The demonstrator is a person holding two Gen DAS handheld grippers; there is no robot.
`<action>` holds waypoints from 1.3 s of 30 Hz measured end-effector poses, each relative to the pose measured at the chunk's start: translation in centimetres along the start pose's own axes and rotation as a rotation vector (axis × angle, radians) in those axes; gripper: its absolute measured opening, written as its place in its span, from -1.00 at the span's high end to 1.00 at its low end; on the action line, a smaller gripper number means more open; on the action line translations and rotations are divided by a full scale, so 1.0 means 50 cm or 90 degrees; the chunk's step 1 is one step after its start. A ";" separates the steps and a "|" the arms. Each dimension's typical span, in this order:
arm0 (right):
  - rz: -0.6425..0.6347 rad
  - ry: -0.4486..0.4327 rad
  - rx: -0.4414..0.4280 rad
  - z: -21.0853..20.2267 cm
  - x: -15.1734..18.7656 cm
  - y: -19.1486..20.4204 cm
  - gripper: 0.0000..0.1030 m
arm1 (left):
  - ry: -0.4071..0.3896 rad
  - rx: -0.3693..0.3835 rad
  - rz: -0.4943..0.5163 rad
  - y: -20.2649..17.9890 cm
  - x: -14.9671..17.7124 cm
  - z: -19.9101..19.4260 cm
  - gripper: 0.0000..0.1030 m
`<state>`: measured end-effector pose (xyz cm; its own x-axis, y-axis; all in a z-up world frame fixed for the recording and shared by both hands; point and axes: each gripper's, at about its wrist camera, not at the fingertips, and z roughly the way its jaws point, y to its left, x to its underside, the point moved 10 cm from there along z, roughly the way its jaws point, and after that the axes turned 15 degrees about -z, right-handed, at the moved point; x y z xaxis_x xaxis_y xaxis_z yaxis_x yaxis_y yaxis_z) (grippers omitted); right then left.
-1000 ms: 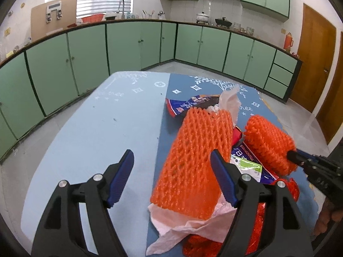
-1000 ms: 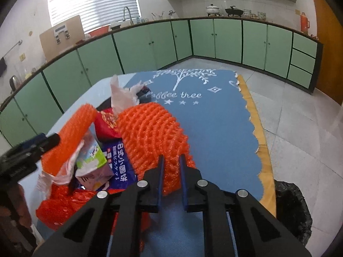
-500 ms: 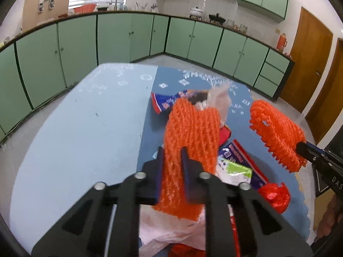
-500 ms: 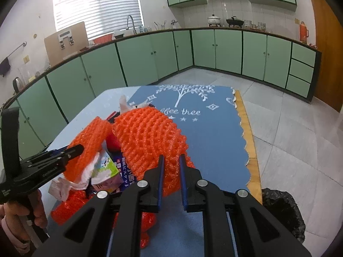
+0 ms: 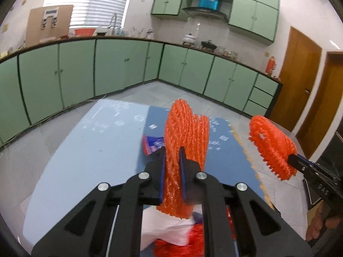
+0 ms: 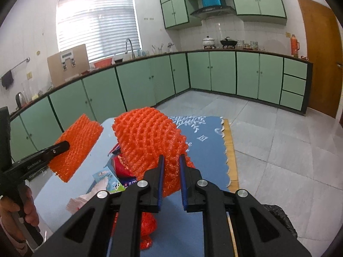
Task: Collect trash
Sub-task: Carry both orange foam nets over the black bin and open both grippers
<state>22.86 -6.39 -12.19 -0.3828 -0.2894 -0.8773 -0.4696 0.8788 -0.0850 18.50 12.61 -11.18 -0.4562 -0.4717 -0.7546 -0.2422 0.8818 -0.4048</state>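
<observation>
Two hand-held grippers each pinch orange foam netting [image 5: 185, 137].

left hand-held gripper [image 5: 172, 162]: clamped on orange foam net [image 5: 185, 141] | right hand-held gripper [image 5: 292, 160]: grips second foam net [image 5: 271, 144]

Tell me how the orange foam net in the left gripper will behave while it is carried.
The orange foam net probably weighs very little: it stands up past the left gripper without drooping. It looks soft and squashy, since it is pinched thin between the pads. Its open mesh seems grippy, so slipping out seems unlikely, though it could snag on other trash.
</observation>
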 end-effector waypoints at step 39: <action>0.203 0.155 0.308 -0.262 0.378 -0.393 0.74 | 0.237 0.262 0.252 -0.556 0.444 0.123 0.73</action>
<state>14.41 -34.09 -20.92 -0.6416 -0.0126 -0.7670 0.0886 0.9919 -0.0905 20.35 -22.39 -19.86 -0.7258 -0.0171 -0.6877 0.3150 0.8805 -0.3544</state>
